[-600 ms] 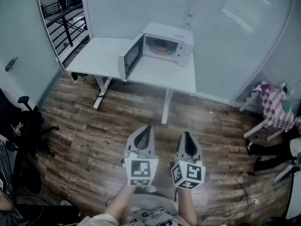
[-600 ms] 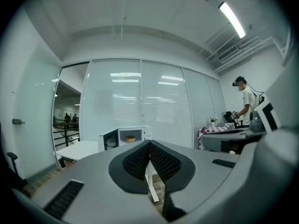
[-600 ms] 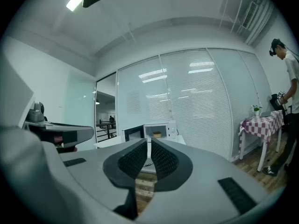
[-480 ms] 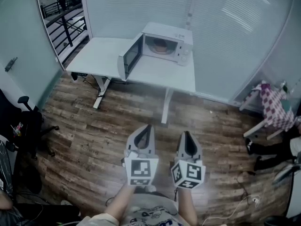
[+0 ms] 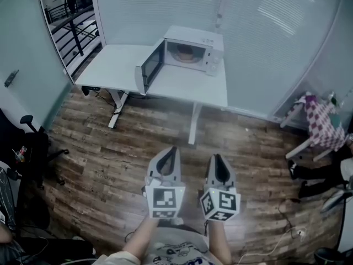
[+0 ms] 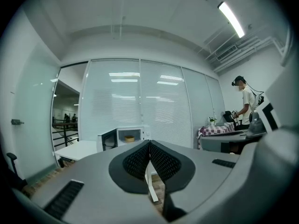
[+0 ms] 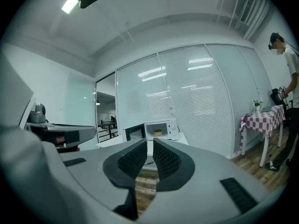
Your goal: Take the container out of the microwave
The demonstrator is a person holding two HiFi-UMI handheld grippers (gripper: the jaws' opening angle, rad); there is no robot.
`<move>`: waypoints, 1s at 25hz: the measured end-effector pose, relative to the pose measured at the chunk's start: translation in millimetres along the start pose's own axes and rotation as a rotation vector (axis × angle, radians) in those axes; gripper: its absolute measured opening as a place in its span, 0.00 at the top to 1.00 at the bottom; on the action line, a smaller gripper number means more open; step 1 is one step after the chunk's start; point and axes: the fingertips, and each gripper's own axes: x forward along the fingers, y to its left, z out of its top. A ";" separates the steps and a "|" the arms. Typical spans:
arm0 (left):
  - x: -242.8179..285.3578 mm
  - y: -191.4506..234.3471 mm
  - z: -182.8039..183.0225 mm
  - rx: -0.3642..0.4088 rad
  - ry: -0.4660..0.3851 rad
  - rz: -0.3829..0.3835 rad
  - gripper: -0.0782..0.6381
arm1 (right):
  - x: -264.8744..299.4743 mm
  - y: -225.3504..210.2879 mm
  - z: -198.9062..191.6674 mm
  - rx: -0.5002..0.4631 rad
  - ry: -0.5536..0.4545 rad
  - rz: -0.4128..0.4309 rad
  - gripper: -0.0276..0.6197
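Small tan round container [image 5: 185, 51] sits inside the open-doored white microwave [image 5: 194, 36] on the white table [image 5: 116, 65], well apart and straight ahead of left gripper [image 5: 170, 151] and right gripper [image 5: 217, 159], both with jaws closed, empty, neither clearly nearer.

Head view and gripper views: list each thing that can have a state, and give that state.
microwave door: open, swung out to the left.
container: inside the microwave, not yet taken out.
left gripper: jaws together, nothing between them, far from the microwave.
right gripper: jaws together, nothing between them, far from the microwave.
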 end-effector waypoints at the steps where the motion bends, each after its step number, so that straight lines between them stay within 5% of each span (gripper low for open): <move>1: 0.7 -0.3 -0.4 0.001 0.002 0.002 0.83 | 0.4 -1.0 -0.3 -0.001 0.002 0.002 0.90; 25: 54.0 -0.3 -23.8 -0.011 0.044 0.051 0.83 | 53.0 -24.5 -15.7 -0.012 0.038 0.061 0.90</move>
